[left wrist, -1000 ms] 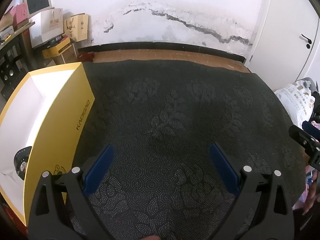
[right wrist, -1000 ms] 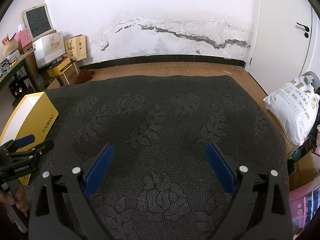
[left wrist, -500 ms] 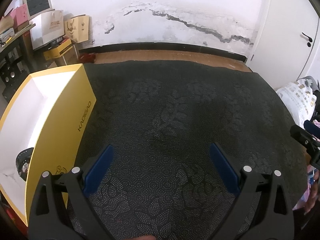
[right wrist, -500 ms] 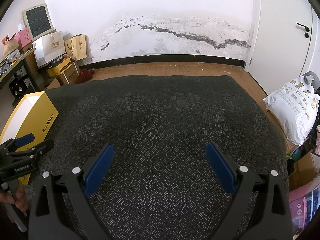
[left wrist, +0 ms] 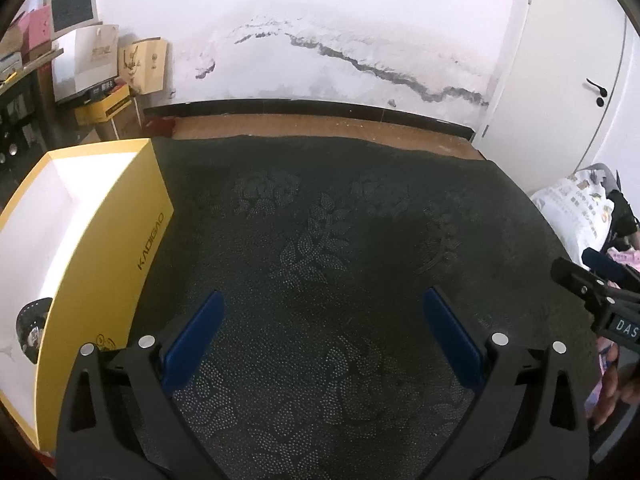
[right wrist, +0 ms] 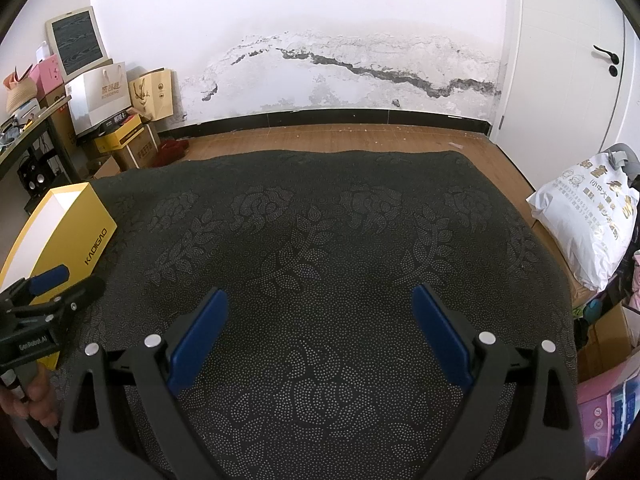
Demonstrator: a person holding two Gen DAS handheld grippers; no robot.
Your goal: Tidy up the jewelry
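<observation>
A yellow open box point(left wrist: 100, 240) with a white inside stands at the left edge of the dark patterned cloth point(left wrist: 340, 240). Inside its near corner lies a dark round item point(left wrist: 32, 328), partly hidden by the box wall. My left gripper point(left wrist: 322, 304) is open above the cloth, just right of the box, holding nothing. My right gripper point(right wrist: 320, 300) is open over the middle of the cloth, also holding nothing. In the right wrist view the yellow box point(right wrist: 60, 236) is at far left, with the left gripper point(right wrist: 60, 284) in front of it. The right gripper point(left wrist: 584, 276) shows at the left wrist view's right edge.
The cloth-covered surface point(right wrist: 340, 240) ends at a wooden floor point(right wrist: 340, 136) and a cracked white wall. Paper bags and boxes point(right wrist: 108, 104) are stacked at the back left. A white printed sack point(right wrist: 588, 216) lies off the right edge, near a white door point(right wrist: 572, 60).
The left wrist view has shifted slightly, so the yellow box sits a little farther back and left. The right gripper has not moved. Both stay open.
</observation>
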